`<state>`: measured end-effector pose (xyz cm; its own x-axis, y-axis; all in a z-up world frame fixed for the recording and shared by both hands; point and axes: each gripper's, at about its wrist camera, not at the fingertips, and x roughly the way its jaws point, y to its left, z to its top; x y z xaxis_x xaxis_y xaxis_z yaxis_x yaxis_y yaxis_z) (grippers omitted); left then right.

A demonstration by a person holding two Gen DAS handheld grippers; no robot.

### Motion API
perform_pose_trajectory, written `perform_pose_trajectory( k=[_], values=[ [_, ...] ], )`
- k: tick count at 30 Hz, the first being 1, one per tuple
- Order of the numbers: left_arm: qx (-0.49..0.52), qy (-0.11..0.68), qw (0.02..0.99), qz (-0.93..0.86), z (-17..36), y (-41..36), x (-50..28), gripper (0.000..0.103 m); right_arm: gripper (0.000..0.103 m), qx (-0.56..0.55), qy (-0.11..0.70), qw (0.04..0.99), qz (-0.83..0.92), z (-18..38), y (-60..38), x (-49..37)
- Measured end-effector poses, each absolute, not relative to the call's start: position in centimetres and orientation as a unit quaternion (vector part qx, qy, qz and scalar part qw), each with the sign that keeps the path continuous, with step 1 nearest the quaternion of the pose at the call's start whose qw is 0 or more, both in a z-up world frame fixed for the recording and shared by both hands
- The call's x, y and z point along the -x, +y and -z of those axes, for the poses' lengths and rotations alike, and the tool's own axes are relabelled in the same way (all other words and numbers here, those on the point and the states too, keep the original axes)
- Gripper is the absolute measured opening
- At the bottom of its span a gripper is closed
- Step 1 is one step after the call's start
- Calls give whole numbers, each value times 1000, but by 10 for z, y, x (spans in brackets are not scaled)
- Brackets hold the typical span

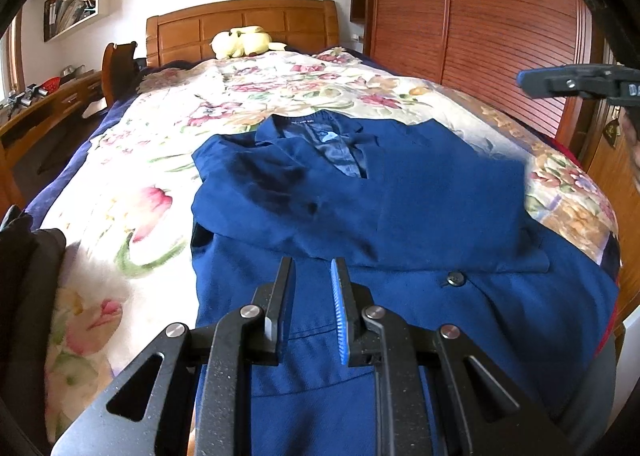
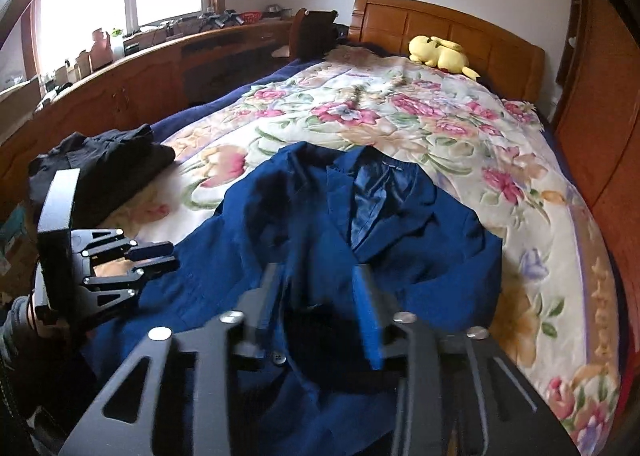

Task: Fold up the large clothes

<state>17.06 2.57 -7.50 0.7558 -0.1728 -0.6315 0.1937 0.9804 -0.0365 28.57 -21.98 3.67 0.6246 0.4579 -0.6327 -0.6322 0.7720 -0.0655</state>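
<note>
While both grippers are hovering at jacket (image 1: 360, 196) hem, collar (image 2: 372, 172) is lying straight ahead; left gripper (image 1: 312, 304) fingers nearly closed, empty; right gripper (image 2: 320, 296) fingers parted, empty.

the jacket (image 2: 360, 240) lies on the near half of the quilt (image 2: 440, 128), collar toward the headboard (image 2: 448, 28). a plush toy (image 2: 440, 50) sits at the headboard, a pile of clothes (image 2: 108, 168) left of the jacket at the bed's edge, and a desk (image 2: 132, 84) runs along the bed's left side.
</note>
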Motion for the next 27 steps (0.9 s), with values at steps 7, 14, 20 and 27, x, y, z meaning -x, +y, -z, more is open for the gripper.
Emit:
perform_pose_trajectory(
  k=[7,14,20,27],
  values=[
    [-7,340,933,117,77,19,-178,19,53,162,322,896,-260,12,-226,-290],
    [-20,350,927,134,84,1,-182,19,53,146,381,889,-209,96,-252,-305],
    [-26,358,922,143,90,-13,-188,19,53,130,401,889,-176,133,-266,-318],
    [-35,373,917,139,100,-23,-199,19,58,94,394,896,-180,157,-268,-331]
  ],
)
